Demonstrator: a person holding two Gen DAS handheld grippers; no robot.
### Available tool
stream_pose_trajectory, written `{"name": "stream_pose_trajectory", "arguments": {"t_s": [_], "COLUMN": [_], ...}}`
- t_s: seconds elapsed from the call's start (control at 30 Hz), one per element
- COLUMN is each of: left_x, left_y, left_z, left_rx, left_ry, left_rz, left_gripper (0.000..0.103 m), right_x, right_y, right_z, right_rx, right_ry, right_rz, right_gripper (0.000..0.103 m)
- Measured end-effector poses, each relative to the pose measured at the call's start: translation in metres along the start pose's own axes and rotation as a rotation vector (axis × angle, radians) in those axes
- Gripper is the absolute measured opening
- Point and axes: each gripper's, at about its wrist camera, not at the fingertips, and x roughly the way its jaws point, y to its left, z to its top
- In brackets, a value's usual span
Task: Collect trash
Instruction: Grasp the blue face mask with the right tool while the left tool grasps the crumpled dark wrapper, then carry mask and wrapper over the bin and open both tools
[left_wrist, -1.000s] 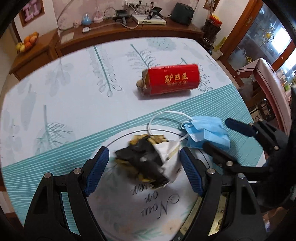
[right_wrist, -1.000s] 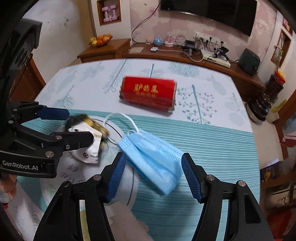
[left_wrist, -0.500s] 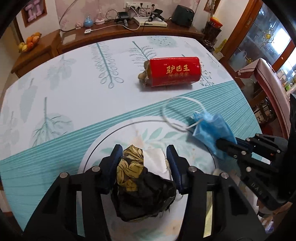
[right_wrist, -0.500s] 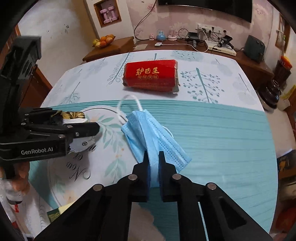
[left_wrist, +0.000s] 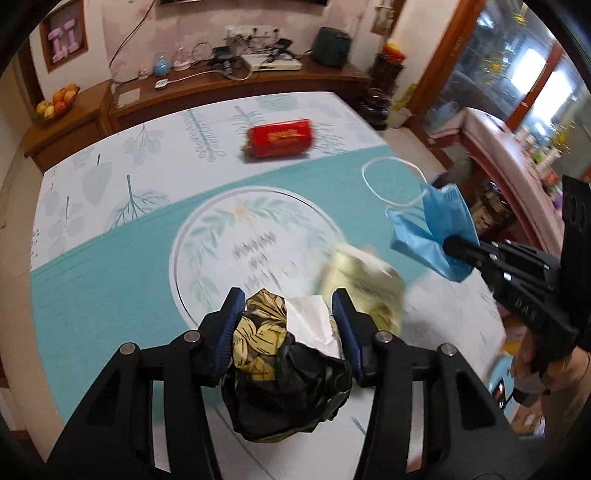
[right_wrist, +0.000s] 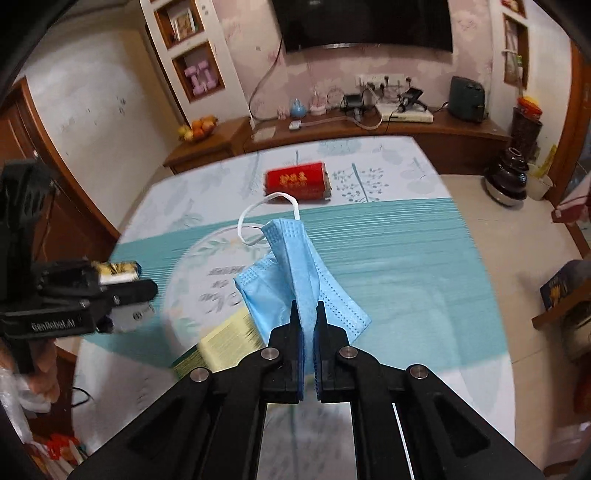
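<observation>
Above table (left_wrist: 110, 258), left gripper (left_wrist: 288, 314) clenching crumpled wrapper wad (left_wrist: 280, 354), right gripper (right_wrist: 306, 314) pinching blue mask (right_wrist: 295, 266) — both aloft

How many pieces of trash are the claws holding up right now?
2. The blue face mask hangs pinched in the right claw. The crumpled wrapper bundle is squeezed in the left claw.

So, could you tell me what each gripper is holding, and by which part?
The left gripper clamps a crumpled wrapper bundle around its upper part; the right gripper pinches the blue face mask by its lower folded edge.
</observation>
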Motion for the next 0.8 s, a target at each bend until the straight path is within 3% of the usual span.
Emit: {"name": "stream_pose_trajectory", "arguments": {"t_s": [0.2, 0.4, 0.6, 0.8], "left_x": [-0.065, -0.104, -0.113, -0.089], "left_y": [-0.054, -0.109, -0.154, -0.188], "left_z": [-0.065, -0.135, -0.202, -0.265], "left_rx": [0.104, 0.209, 0.281, 0.32], "left_ry": [-0.026, -0.057, -0.04, 0.019], "left_rz": [-0.077, -0.141, -0.194, -0.216], "left_gripper": [0.046, 0.046, 0.046, 0.046], "right_x": [-0.098, -0.177, -0.219, -0.231], "right_y": [0.02, 0.034, 0.033, 0.031], "right_z": [-0.059, -0.147, -0.238, -0.331], "right_rx": [0.044, 0.077, 0.156, 0.256], "right_ry": [-0.074, -0.105, -0.088, -0.051], "right_rz": [0.028, 0.015, 0.003, 0.001], "right_gripper": [0.004, 0.004, 0.004, 0.004]}}
